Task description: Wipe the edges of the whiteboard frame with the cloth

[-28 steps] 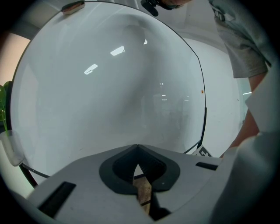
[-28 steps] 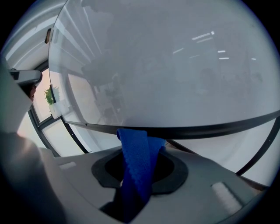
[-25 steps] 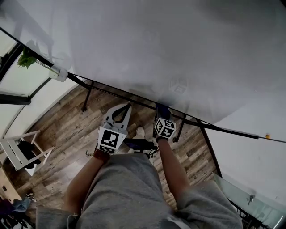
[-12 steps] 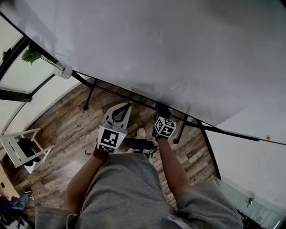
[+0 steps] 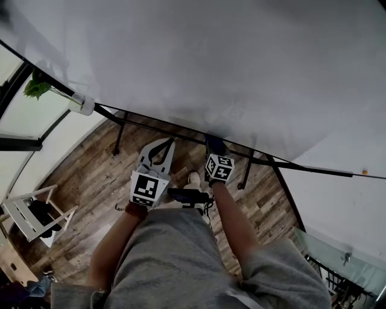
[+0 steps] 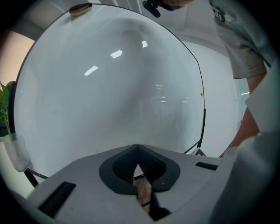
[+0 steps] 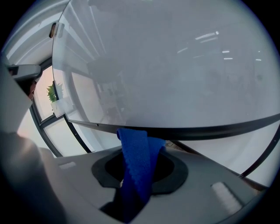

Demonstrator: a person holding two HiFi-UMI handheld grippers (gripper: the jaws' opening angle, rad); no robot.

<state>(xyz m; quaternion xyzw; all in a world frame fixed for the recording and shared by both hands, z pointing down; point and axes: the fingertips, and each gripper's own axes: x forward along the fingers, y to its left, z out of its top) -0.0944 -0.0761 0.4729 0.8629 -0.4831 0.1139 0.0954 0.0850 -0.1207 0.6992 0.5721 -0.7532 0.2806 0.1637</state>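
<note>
The whiteboard (image 5: 199,66) fills the upper head view, its dark bottom frame edge (image 5: 175,135) running from left to right. My right gripper (image 5: 215,151) is shut on a blue cloth (image 5: 216,145) that presses against this edge. In the right gripper view the blue cloth (image 7: 133,144) hangs folded out of the right gripper (image 7: 142,154) and touches the dark frame edge (image 7: 205,130). My left gripper (image 5: 169,143) hovers just below the frame, shut and holding nothing. The left gripper (image 6: 138,151) faces the white board surface (image 6: 113,92).
A plant (image 5: 36,87) in a white pot (image 5: 80,104) hangs at the board's left end. The stand's legs (image 5: 119,134) (image 5: 247,172) rest on the wooden floor (image 5: 84,181). A white rack (image 5: 24,211) stands at the left. An eraser (image 6: 80,8) sits on the board's top.
The right gripper with the cloth has crept slightly up and left along the bottom frame edge. The left gripper stays shut beside it. The head view has shifted a little.
</note>
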